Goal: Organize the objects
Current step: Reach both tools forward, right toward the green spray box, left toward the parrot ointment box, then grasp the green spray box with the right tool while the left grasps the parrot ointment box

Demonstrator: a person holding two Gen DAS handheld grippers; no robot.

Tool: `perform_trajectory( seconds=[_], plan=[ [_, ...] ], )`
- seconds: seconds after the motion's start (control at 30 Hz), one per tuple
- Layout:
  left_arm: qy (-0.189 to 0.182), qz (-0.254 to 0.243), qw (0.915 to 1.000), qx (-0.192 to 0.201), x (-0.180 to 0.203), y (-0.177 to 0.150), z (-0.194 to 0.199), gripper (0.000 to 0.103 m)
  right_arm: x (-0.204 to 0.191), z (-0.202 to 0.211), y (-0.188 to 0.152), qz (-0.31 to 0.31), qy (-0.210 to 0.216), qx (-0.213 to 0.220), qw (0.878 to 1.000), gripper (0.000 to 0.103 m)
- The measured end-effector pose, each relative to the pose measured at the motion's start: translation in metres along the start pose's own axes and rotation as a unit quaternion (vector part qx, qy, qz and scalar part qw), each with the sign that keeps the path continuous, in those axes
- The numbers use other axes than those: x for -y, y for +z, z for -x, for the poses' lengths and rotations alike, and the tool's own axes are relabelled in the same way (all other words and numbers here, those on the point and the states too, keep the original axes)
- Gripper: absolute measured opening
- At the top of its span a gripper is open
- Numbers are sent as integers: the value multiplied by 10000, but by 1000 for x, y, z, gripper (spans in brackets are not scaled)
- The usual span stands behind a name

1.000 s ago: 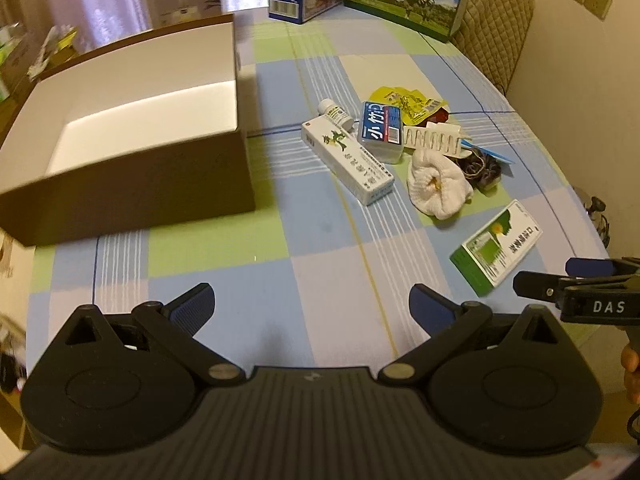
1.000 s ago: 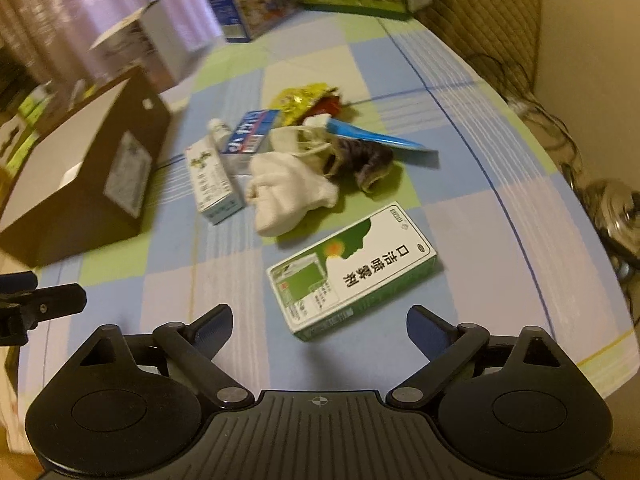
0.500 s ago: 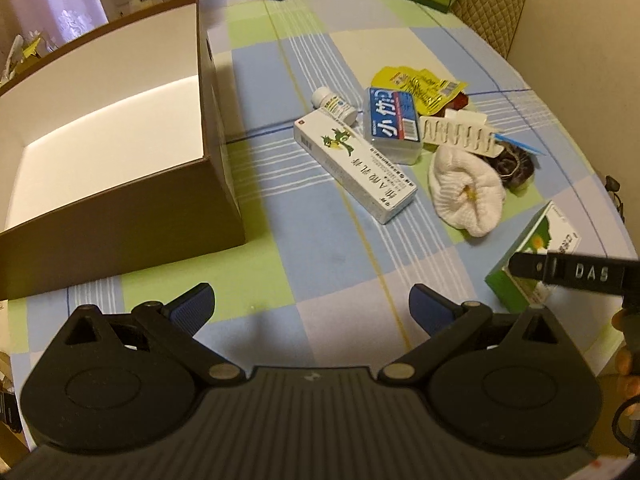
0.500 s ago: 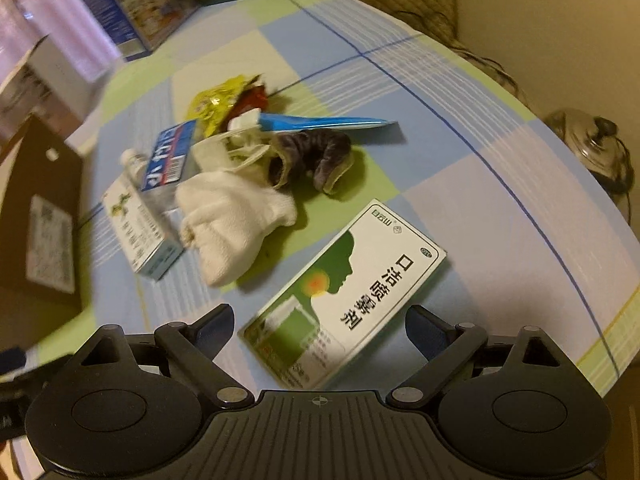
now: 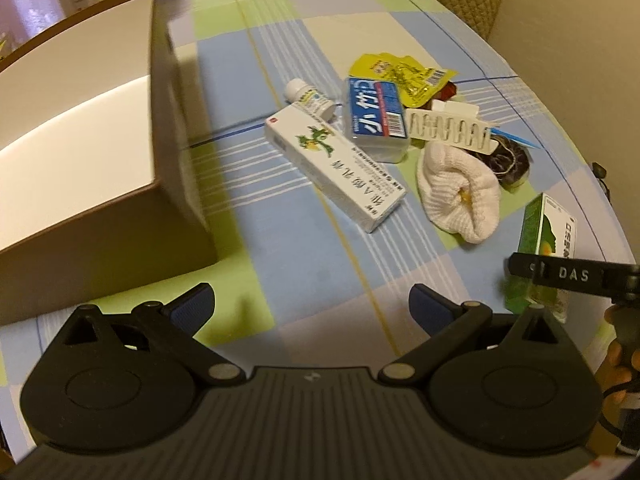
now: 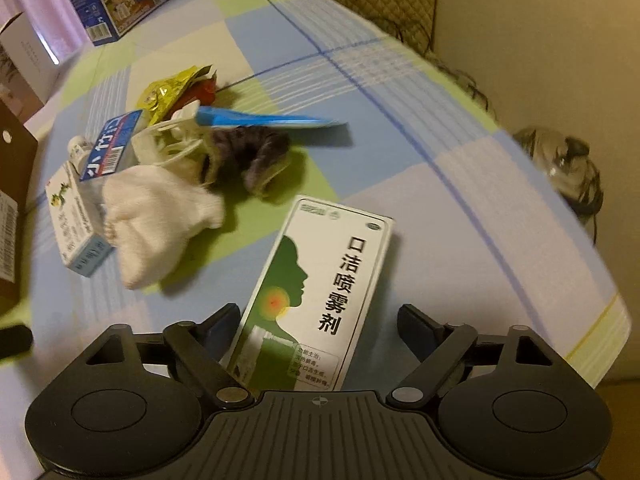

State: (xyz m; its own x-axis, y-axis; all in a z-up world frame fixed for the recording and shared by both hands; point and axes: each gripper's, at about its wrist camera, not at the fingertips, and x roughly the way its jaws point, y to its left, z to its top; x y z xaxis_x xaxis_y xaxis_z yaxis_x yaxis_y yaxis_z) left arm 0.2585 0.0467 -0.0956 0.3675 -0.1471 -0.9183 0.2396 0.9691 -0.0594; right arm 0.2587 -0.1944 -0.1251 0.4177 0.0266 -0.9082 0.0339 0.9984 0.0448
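Right wrist view: right hand-held gripper (image 6: 314, 330) angled steeply down, jaws just closing around green-and-white box (image 6: 320, 292), not yet gripping.

We see a glossy cardboard spray box (image 6: 316, 292) at lower centre, a knitted white glove (image 6: 156, 220) left of it. The checked tablecloth (image 6: 400, 160) looks smooth; the brown carton (image 5: 100, 216) at left looks matt.

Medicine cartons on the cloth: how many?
2: the long white carton beside the brown box; the green-and-white carton between the right gripper's open jaws. Pile may hide others.
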Motion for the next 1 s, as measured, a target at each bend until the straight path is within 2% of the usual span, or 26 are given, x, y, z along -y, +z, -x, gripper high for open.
perform_trajectory(
  seconds=[0.17,0.3,0.37,0.43,0.7,0.77,0.83,0.9,0.97,1.0],
  plan=[
    [-12,43,10000,16,9,7,-9,102,22,0,7,473,-69,199,9987,53],
    [68,295,9995,90,17,14,-13,101,46,-5,23,596,75,189,9980,53],
    [107,505,9986,122,20,19,-16,96,55,-7,28,638,175,199,9976,53],
    [130,722,9971,181,23,25,-20,95,62,-7,33,721,275,198,9968,53],
    [547,1170,9912,303,33,58,-51,87,80,-9,42,961,619,178,9933,53],
    [734,1206,9896,265,33,63,-61,81,82,-9,42,1082,684,180,9916,53],
    [854,1228,9885,233,33,66,-69,71,82,-9,41,1212,731,186,9898,53],
    [930,1294,9870,206,30,67,-74,68,82,-9,41,1329,783,188,9879,53],
    [1017,1344,9854,222,28,64,-76,55,81,-9,40,1511,848,189,9847,53],
    [1054,1372,9846,230,27,62,-76,45,81,-10,39,1618,876,193,9827,53]
  ],
)
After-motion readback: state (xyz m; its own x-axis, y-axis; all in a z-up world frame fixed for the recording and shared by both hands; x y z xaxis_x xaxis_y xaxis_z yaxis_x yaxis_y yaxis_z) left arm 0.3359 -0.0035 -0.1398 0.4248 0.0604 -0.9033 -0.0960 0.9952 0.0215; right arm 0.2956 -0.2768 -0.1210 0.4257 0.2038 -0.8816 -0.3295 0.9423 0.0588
